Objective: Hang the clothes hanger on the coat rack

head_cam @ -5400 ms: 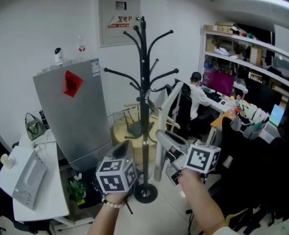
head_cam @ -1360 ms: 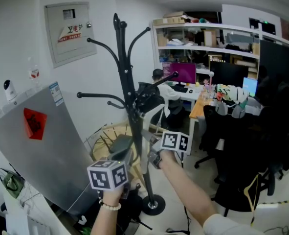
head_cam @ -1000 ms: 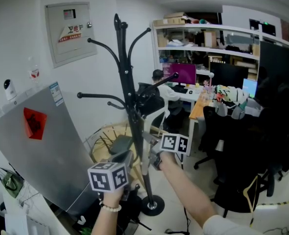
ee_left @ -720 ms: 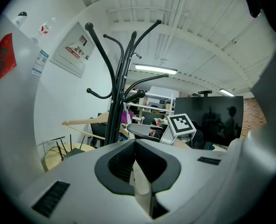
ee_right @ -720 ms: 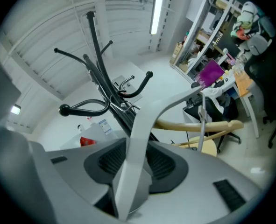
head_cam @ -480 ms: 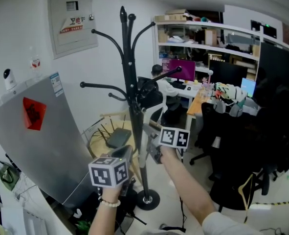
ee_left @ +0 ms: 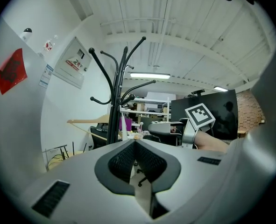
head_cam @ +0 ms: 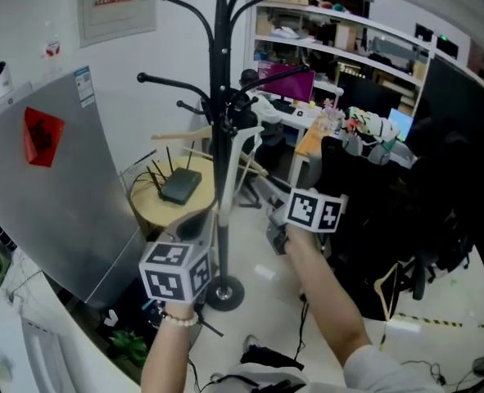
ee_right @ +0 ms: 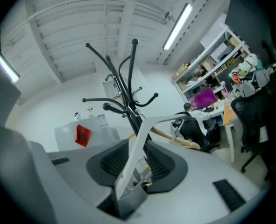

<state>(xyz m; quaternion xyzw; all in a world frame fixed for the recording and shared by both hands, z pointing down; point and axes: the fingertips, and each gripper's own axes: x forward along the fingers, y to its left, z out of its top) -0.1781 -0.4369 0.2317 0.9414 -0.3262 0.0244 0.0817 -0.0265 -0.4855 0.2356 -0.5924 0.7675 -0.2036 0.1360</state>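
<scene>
Just right of the coat rack (head_cam: 221, 64), pinches one arm of the white clothes hanger (ee_right: 142, 130) in the jaws of the right gripper (ee_right: 138, 146), having just closed them further on it. Grips the slim arm low down, so that it slants up out of the pads to a bend close to the rack's pole, then runs off to the right. Cannot tell whether its hook sits on a peg yet. Holds the left gripper (ee_left: 134, 143) near and left of the pole, jaws pressed together on nothing.

Looks light, stiff and smooth, probably plastic: easy to lift and unlikely to sag, but liable to swivel or slip in a pinch so far from the hook. Calls for a firm, square grip on the flat of the arm, better nearer the bend, leaving the hook free to drop over a peg. Needs no great force; risks twisting rather than breaking.
</scene>
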